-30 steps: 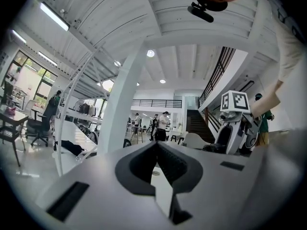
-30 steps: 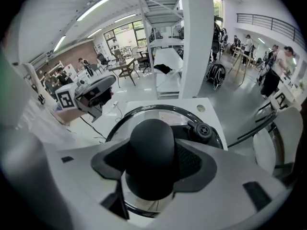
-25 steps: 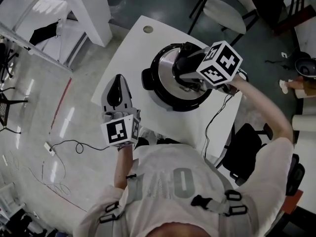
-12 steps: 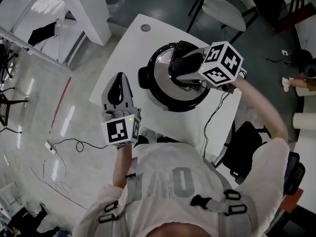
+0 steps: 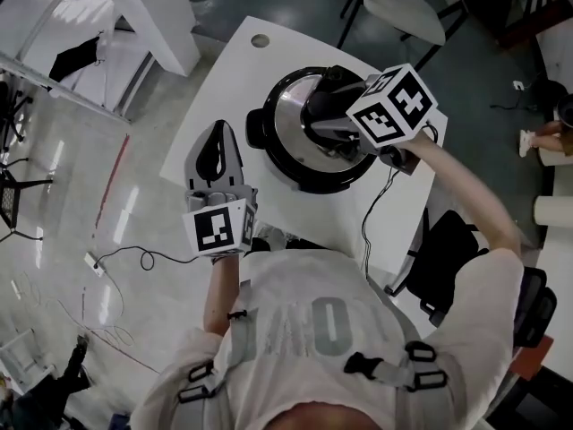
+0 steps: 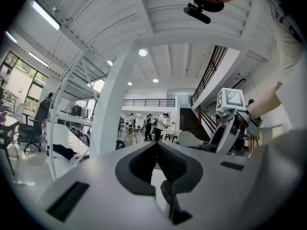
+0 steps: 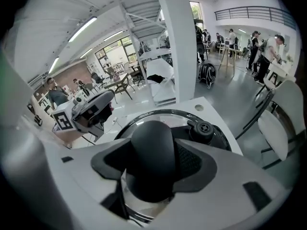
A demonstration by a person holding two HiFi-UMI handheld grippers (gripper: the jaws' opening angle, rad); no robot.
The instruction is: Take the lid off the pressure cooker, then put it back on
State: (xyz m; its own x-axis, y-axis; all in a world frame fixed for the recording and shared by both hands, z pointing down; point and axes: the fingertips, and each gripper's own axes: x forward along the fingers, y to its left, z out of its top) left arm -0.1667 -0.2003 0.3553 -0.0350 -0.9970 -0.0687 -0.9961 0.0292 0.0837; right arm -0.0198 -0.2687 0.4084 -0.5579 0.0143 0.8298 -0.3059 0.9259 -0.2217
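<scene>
On the right gripper [image 7: 152, 166], marker cube [image 5: 391, 106]

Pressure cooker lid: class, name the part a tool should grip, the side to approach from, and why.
Grip the black domed handle at the centre of the lid, from above, pads on opposite sides: it stands proud of the wide steel surface. The right tool holds it so.

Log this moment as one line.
right hand-held gripper: shut on lid handle | left hand-held gripper: shut, empty, apart from cooker | lid: on cooker | cooker: on table
</scene>
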